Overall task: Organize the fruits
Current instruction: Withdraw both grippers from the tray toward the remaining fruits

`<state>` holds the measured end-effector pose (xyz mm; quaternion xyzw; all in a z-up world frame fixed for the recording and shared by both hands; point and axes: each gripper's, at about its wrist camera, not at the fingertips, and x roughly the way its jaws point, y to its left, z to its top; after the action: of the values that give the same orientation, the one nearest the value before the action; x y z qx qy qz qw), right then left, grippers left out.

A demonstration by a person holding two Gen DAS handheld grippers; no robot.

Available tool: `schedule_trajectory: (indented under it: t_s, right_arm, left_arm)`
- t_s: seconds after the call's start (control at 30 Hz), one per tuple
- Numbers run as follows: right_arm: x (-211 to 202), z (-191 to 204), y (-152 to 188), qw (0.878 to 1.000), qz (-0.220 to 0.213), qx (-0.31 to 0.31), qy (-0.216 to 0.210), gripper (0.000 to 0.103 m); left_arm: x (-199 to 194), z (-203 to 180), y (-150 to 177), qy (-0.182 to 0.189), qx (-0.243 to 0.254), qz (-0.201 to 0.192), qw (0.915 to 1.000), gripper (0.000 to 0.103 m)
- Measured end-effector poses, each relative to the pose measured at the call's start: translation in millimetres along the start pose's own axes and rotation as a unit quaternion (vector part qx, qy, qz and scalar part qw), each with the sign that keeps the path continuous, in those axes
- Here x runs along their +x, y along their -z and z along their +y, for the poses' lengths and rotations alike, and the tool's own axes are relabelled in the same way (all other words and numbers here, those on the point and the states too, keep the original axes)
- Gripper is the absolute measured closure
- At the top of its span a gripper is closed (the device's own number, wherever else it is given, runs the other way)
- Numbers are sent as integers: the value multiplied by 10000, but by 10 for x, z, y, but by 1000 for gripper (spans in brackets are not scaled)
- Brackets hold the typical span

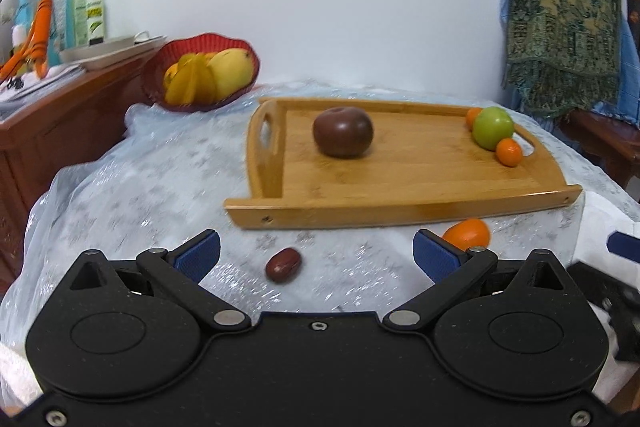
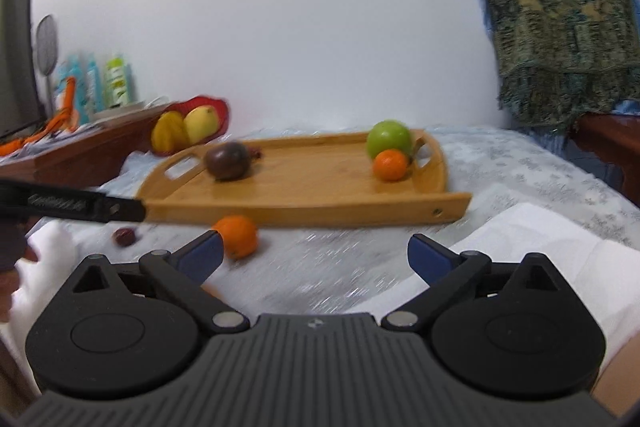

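A bamboo tray [image 1: 400, 187] [image 2: 320, 187] lies on the lace-covered table. On it sit a dark brown apple [image 1: 343, 132] [image 2: 228, 161], a green apple [image 1: 493, 127] [image 2: 389, 139] and small oranges [image 1: 509, 152] [image 2: 390, 165]. In front of the tray, on the cloth, lie an orange [image 1: 467, 233] [image 2: 238, 235] and a small red date [image 1: 283, 264] [image 2: 126, 237]. My left gripper [image 1: 316, 255] stands open, the date just ahead between its fingers. My right gripper [image 2: 316, 255] is open and empty, the orange just beyond its left fingertip [image 2: 204, 253].
A red basket [image 1: 200, 67] [image 2: 192, 125] with yellow fruit stands at the back left beside a wooden cabinet [image 1: 60, 115] holding bottles and a plate. A patterned green cloth [image 1: 560, 11] [image 2: 560, 19] hangs at the right. White folded fabric [image 2: 540, 247] lies at the right front.
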<state>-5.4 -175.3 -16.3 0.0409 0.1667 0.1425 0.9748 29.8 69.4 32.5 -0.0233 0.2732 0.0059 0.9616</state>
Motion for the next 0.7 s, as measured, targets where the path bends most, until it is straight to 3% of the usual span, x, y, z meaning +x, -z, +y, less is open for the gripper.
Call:
schedule_trajectory:
  t_s: [0.3,0.7]
  right_arm:
    - [-128,241,147,9986,274,110,-448,1]
    - [-80,455,198,9987,255,136,-410,20]
  left_arm:
    - [220,125,34,-119,-208,202,9995,0]
    - [364,106,110,-73,-195,297,9993,4]
